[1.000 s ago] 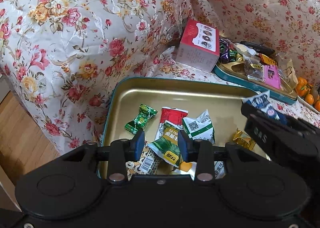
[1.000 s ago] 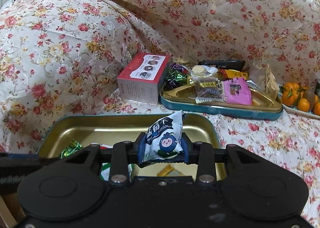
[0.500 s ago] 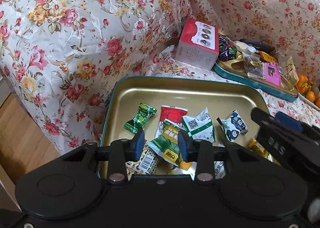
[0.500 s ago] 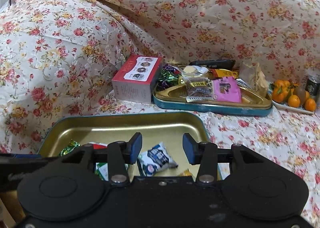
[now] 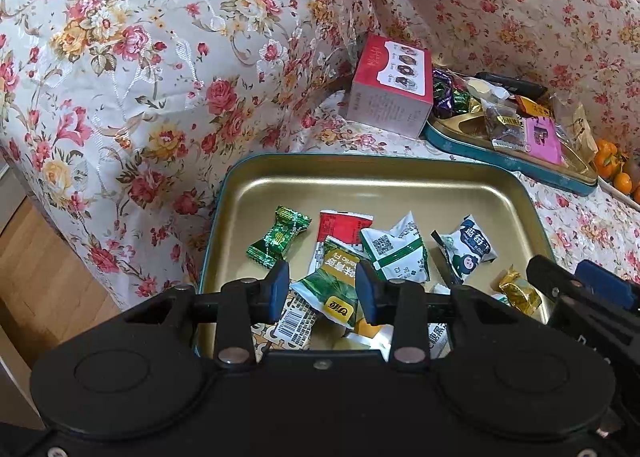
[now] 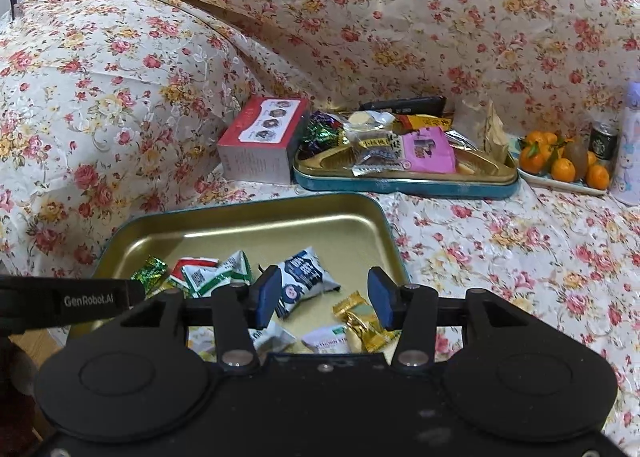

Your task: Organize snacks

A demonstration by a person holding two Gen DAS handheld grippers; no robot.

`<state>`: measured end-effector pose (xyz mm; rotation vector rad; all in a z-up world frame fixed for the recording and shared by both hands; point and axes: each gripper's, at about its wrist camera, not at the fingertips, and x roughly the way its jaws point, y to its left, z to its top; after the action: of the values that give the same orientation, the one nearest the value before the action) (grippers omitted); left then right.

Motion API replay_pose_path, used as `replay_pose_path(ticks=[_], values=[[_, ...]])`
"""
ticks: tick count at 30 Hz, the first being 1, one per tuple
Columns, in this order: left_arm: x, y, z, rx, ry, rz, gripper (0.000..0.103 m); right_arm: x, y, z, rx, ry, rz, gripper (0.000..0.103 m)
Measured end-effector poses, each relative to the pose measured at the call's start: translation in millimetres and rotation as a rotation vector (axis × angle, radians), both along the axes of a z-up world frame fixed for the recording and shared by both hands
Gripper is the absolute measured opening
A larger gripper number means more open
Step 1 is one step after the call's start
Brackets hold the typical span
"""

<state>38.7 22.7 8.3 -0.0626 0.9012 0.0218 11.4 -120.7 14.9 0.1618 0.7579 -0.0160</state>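
Observation:
A gold-lined tin with a teal rim [image 5: 360,185] [image 6: 240,229] sits in front of me on the flowered cloth and holds several wrapped snacks. Among them are a blue-and-white packet [image 5: 468,249] [image 6: 302,281], a green twist candy [image 5: 278,237] and a gold candy [image 6: 360,321]. My left gripper [image 5: 322,289] hovers open over the tin's near side, above a green packet [image 5: 334,281] that lies loose below it. My right gripper [image 6: 324,297] hangs over the tin's right part. Its jaws are opening and nothing is between them. The blue-and-white packet lies in the tin beyond its left finger.
A second teal tin [image 6: 400,185] heaped with more snacks stands further back. A red and white box [image 6: 260,137] stands to its left. A plate of oranges [image 6: 560,165] and a dark can [image 6: 604,141] are at the far right. Wooden floor [image 5: 32,257] shows beyond the cloth's left edge.
My right gripper opened and let go of the blue-and-white packet, which now lies in the near tin. That gripper drew back to the right. The left gripper stayed put.

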Motion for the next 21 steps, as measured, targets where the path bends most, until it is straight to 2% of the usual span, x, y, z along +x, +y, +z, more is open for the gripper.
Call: replay_pose_path(ticks=[21], values=[[-3.8,-2.3,3.9,0.006,-0.015,-0.021,0.046,-2.3,-0.1,-0.9,0.002,0.015,-0.011,0.05]])
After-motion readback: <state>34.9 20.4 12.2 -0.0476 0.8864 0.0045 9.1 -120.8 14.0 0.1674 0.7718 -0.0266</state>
